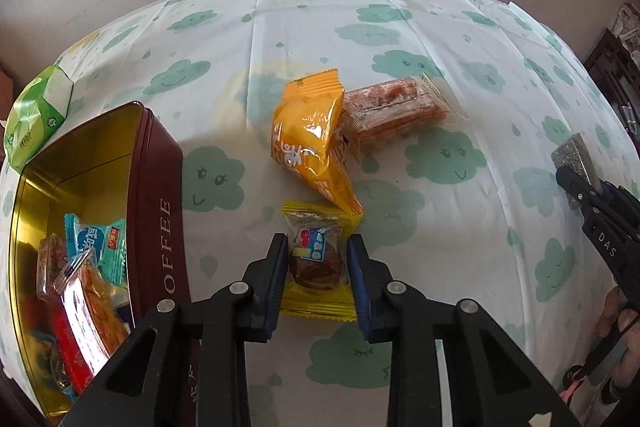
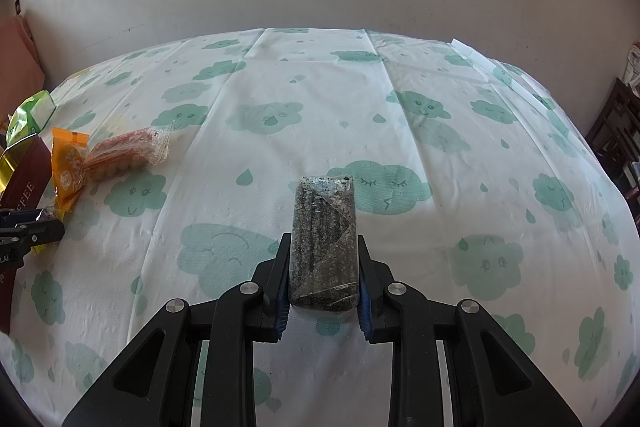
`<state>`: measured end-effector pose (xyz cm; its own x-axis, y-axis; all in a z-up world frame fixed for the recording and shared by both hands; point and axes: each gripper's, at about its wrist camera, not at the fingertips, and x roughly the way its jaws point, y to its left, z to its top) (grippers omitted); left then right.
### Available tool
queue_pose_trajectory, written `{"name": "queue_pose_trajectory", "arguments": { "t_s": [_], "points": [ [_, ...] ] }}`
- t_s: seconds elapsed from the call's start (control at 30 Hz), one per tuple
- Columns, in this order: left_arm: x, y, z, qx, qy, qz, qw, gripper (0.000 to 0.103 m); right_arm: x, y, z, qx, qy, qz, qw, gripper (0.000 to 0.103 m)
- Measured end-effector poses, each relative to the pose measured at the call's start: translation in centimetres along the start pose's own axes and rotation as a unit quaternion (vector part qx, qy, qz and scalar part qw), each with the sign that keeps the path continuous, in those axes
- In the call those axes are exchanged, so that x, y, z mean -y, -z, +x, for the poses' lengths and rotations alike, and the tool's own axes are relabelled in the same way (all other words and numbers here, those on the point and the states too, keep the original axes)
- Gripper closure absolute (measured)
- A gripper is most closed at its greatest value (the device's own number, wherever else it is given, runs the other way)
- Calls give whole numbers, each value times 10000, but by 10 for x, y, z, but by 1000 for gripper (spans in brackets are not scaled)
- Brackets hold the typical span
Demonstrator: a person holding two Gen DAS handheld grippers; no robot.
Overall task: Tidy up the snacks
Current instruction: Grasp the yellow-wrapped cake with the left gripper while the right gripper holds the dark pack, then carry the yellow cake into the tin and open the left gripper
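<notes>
Snacks loose on the cloud-print tablecloth [image 1: 400, 27] number three in the left wrist view: a yellow-wrapped cake [image 1: 318, 259], an orange packet [image 1: 310, 135] and a clear pack of reddish sticks [image 1: 394, 111]. At nine o'clock the open maroon coffee tin [image 1: 154, 195] holds several more packets, too jumbled to count, and one green packet [image 1: 36, 119] lies beyond it at ten o'clock. The left gripper [image 1: 318, 253] straddles the yellow-wrapped cake, its jaws parted with a blue pad on either side and narrow gaps showing; the orange packet sits just past it at twelve, touching the stick pack at one o'clock. Over at three o'clock the right gripper [image 2: 323, 267] is clamped on one dark speckled bar [image 2: 324, 243], which stands between its fingers above the cloth.
</notes>
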<state>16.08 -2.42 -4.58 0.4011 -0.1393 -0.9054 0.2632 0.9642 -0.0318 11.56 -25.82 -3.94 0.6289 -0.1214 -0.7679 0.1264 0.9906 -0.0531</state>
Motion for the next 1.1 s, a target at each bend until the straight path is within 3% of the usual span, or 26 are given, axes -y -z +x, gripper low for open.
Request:
{"name": "queue_pose_trajectory", "arguments": {
  "t_s": [0.7, 0.93, 1.1],
  "points": [
    [-4, 17, -41, 284, 86, -168, 9994, 79, -1, -1, 0, -4, 5, -1, 10000, 75],
    [-25, 16, -71, 571, 10, -315, 9979, 79, -1, -1, 0, -6, 6, -1, 10000, 75],
    [-59, 19, -85, 717, -285, -539, 9956, 79, -1, -1, 0, -6, 1, 3, 10000, 75]
  ]
}}
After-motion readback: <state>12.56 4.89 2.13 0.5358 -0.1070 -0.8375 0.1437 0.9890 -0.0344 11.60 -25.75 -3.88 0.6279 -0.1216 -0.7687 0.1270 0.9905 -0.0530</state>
